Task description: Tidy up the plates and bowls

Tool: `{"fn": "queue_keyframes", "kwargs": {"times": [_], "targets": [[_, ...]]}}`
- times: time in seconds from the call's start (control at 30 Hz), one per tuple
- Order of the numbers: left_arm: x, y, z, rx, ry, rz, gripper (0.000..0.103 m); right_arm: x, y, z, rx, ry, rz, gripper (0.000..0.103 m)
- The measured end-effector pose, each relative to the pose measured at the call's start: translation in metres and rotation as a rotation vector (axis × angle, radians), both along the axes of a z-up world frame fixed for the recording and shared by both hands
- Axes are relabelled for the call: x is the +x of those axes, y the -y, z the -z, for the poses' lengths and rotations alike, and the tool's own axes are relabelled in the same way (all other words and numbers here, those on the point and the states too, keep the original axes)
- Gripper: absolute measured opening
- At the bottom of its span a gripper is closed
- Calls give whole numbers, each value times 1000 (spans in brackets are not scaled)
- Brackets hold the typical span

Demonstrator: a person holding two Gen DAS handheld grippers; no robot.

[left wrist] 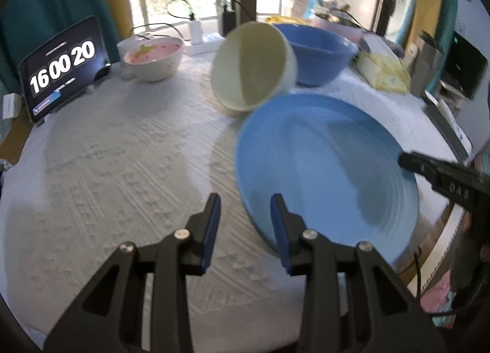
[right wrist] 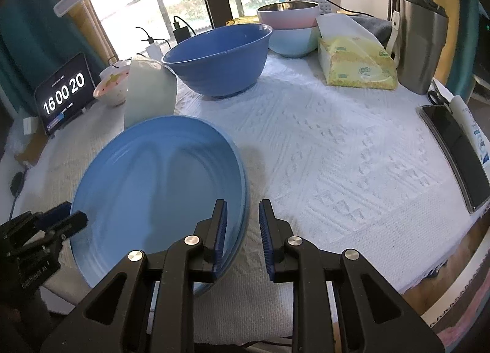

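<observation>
A light blue plate sits tilted on the white tablecloth, and a cream bowl lies tipped on its side against the plate's far rim. My left gripper is open and empty, its jaws straddling the plate's left edge; it also shows in the right wrist view. My right gripper is open and empty, its jaws on either side of the plate's right rim; one finger shows in the left wrist view. A large dark blue bowl stands behind.
A pink-lined white bowl and a tablet showing 16 00 20 stand at the far left. Stacked pink and pale blue bowls, a tissue pack, a steel flask and a phone sit on the right.
</observation>
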State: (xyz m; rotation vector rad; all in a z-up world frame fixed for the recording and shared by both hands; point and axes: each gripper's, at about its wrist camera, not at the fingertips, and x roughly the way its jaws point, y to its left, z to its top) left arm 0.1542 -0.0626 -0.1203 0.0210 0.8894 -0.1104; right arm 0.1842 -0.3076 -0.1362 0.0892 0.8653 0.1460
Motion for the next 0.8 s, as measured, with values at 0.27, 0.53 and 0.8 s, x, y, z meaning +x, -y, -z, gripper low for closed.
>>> {"fn": "queue_keyframes", "kwargs": {"times": [0.27, 0.53, 0.8], "targets": [[15, -11, -7, -26, 55, -64, 36, 9, 4, 2, 22, -4, 6, 31], [36, -5, 5, -26, 25, -61, 36, 22, 6, 8, 39, -28, 7, 32], [46, 5, 19, -29, -4, -25, 36, 32, 9, 14, 84, -51, -9, 37]]}}
